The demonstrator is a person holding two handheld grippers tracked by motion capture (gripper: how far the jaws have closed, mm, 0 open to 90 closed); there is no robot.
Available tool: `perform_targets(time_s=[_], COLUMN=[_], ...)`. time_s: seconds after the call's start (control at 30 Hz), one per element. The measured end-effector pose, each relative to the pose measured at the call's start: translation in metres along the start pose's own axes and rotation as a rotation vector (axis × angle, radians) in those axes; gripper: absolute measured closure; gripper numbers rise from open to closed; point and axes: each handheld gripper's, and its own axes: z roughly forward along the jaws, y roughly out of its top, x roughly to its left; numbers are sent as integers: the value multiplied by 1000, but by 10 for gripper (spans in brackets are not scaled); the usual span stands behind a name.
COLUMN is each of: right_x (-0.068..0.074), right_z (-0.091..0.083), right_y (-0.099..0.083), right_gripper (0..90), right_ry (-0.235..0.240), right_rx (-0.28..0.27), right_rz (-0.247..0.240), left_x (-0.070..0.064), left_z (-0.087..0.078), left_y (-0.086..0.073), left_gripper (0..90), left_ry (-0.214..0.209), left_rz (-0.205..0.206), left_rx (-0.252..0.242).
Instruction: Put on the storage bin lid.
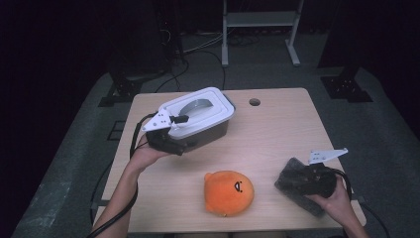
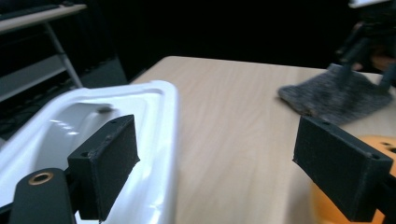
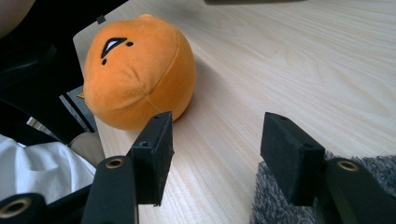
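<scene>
This is looking like a lab or recording studio rather than a home. A small pale wooden tabletop [image 1: 277,124], with a round cable hole [image 1: 254,102] near its far edge, is standing alone on grey carpet [image 1: 74,148] in a room with dark, blacked-out surroundings. At twelve o'clock beyond it, a white metal frame [image 1: 260,29] is standing on the floor with black cables [image 1: 198,47] trailing around its feet. At ten and two o'clock, black stand bases [image 1: 121,91] [image 1: 344,84] are sitting on the carpet, like supports for equipment.
</scene>
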Motion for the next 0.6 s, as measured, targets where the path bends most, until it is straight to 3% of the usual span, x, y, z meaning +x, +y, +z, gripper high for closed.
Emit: perform_targets(time_s=[0.27, 0.6], right_x=[0, -1], right_z=[1, 3], right_y=[-1, -1], right_gripper=[398, 376], right_ry=[11, 8], right_rx=[0, 10], right_rz=[-1, 2], left_x=[24, 41], left_z=[10, 19], left_y=[3, 6], left_gripper=[131, 131], left_ry=[36, 39], left_rz=[-21, -39], left_rx=[-6, -5])
